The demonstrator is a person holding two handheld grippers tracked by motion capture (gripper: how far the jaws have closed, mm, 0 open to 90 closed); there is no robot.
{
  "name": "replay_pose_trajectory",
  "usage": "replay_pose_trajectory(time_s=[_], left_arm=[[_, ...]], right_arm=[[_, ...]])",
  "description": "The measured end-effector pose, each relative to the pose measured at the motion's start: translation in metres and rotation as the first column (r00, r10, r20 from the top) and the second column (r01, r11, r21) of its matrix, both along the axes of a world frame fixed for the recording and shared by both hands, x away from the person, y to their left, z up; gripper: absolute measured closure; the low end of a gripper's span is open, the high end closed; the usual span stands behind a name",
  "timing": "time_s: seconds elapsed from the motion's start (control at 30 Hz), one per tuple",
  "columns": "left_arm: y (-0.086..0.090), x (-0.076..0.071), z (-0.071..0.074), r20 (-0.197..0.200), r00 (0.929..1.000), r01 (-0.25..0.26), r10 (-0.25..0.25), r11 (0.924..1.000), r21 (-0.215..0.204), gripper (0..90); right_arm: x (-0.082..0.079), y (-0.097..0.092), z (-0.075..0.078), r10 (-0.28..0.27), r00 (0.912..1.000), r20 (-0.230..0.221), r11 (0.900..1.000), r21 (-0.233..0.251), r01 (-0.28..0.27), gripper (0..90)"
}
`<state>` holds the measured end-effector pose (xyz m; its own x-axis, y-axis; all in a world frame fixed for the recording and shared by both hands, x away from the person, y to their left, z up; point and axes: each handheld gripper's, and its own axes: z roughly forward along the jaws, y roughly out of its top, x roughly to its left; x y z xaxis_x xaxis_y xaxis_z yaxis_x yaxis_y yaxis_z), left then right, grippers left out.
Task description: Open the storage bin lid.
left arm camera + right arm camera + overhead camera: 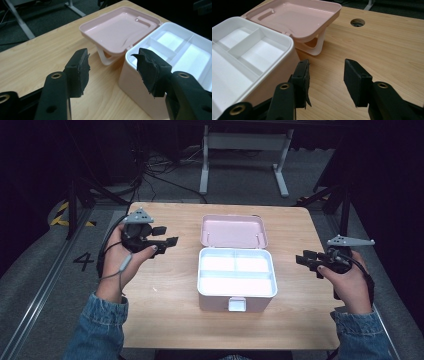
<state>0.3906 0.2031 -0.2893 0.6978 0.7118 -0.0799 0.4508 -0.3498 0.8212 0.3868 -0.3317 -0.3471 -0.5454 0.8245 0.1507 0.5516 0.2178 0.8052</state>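
At table centre: pink storage box (pixel 236 292), lid (pixel 233 231) thrown back, tray bare; left gripper (pixel 166 236) and right gripper (pixel 303 259) flank it, jaws wide and empty; risk: a careless sweep nudging the light box.

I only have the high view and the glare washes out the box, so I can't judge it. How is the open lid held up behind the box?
Observer: The pink lid rests tilted on a white handle folded beneath it; its far edge hangs above the table.
Operator: How many compartments in the tray?
Observer: The white tray has dividers: two small compartments by the hinge, one long one in front.
Operator: Anything in the left hand-held gripper?
Observer: No, the left hand-held gripper is open, with the box corner beyond it.
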Motion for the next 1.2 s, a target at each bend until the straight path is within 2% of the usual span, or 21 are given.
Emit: replay_pose_trajectory(time_s=[0.07, 0.1, 0.17, 0.3, 0.4, 0.53, 0.63, 0.67, 0.7, 0.77, 0.8, 0.87, 0.93, 1.0, 1.07, 1.1, 1.13, 1.2], left_arm=[[0.004, -0.004, -0.001, -0.002, 0.9999, -0.012, 0.012, 0.9999, 0.012, 44.1], [0.009, -0.010, -0.003, -0.001, 0.9996, -0.029, 0.030, 0.9990, 0.035, 44.1], [0.011, -0.014, -0.004, 0.001, 0.9993, -0.038, 0.038, 0.9984, 0.042, 44.0], [0.022, -0.028, -0.009, -0.014, 0.9973, -0.071, 0.072, 0.9931, 0.094, 43.0], [0.027, -0.034, -0.014, -0.025, 0.9952, -0.092, 0.095, 0.9903, 0.105, 42.1], [0.034, -0.034, -0.029, -0.074, 0.9919, -0.092, 0.104, 0.9852, 0.145, 40.8], [0.040, -0.034, -0.042, -0.125, 0.9849, -0.099, 0.120, 0.9821, 0.160, 40.3], [0.040, -0.034, -0.042, -0.125, 0.9849, -0.099, 0.120, 0.9821, 0.160, 40.2], [0.045, -0.032, -0.048, -0.143, 0.9792, -0.116, 0.144, 0.9749, 0.190, 40.1], [0.049, -0.031, -0.053, -0.148, 0.9748, -0.133, 0.167, 0.9680, 0.213, 40.0], [0.050, -0.029, -0.055, -0.146, 0.9750, -0.135, 0.168, 0.9680, 0.211, 39.8], [0.053, -0.027, -0.061, -0.171, 0.9699, -0.136, 0.174, 0.9679, 0.211, 39.3], [0.055, -0.023, -0.068, -0.189, 0.9646, -0.137, 0.184, 0.9613, 0.239, 38.9], [0.055, -0.020, -0.074, -0.210, 0.9548, -0.153, 0.211, 0.9532, 0.261, 38.9], [0.055, -0.017, -0.079, -0.223, 0.9495, -0.152, 0.220, 0.9459, 0.287, 38.8], [0.055, -0.017, -0.079, -0.223, 0.9495, -0.152, 0.220, 0.9459, 0.287, 38.7], [0.054, -0.014, -0.084, -0.244, 0.9451, -0.145, 0.217, 0.9481, 0.283, 38.7], [0.054, -0.012, -0.089, -0.257, 0.9423, -0.139, 0.215, 0.9492, 0.282, 38.6]], right_arm=[[0.001, -0.001, 0.001, -0.004, 1.0000, -0.002, 1.0000, 0.004, 0.004, 56.6], [0.004, -0.004, 0.002, -0.006, 0.9999, -0.008, 0.9999, 0.009, 0.007, 56.3], [0.007, -0.006, 0.003, -0.010, 0.9999, -0.007, 0.9999, 0.004, 0.010, 56.1], [0.010, -0.009, 0.003, -0.013, 0.9995, -0.027, 0.9998, -0.013, 0.013, 55.1], [0.010, -0.011, 0.001, -0.019, 0.9987, -0.047, 0.9995, -0.027, 0.017, 54.2], [0.011, -0.013, -0.002, -0.023, 0.9968, -0.077, 0.9981, -0.058, 0.019, 53.5], [0.012, -0.014, -0.007, -0.034, 0.9949, -0.095, 0.9966, -0.078, 0.026, 53.3], [0.012, -0.014, -0.008, -0.040, 0.9939, -0.103, 0.9961, -0.083, 0.032, 53.2], [0.013, -0.014, -0.009, -0.042, 0.9933, -0.107, 0.9952, -0.093, 0.032, 53.0], [0.013, -0.014, -0.011, -0.046, 0.9926, -0.113, 0.9934, -0.110, 0.034, 52.7], [0.013, -0.015, -0.012, -0.046, 0.9923, -0.115, 0.9929, -0.114, 0.033, 52.3], [0.014, -0.015, -0.013, -0.042, 0.9918, -0.120, 0.9924, -0.120, 0.028, 51.5], [0.015, -0.015, -0.017, -0.046, 0.9894, -0.138, 0.9898, -0.140, 0.026, 50.8], [0.016, -0.015, -0.021, -0.054, 0.9868, -0.153, 0.9863, -0.162, 0.029, 50.8], [0.017, -0.014, -0.026, -0.064, 0.9838, -0.167, 0.9843, -0.173, 0.035, 50.8], [0.017, -0.014, -0.026, -0.064, 0.9838, -0.167, 0.9843, -0.173, 0.035, 50.8], [0.018, -0.014, -0.029, -0.068, 0.9824, -0.174, 0.9833, -0.178, 0.036, 50.7], [0.019, -0.016, -0.032, -0.074, 0.9812, -0.178, 0.9825, -0.182, 0.041, 50.6]])
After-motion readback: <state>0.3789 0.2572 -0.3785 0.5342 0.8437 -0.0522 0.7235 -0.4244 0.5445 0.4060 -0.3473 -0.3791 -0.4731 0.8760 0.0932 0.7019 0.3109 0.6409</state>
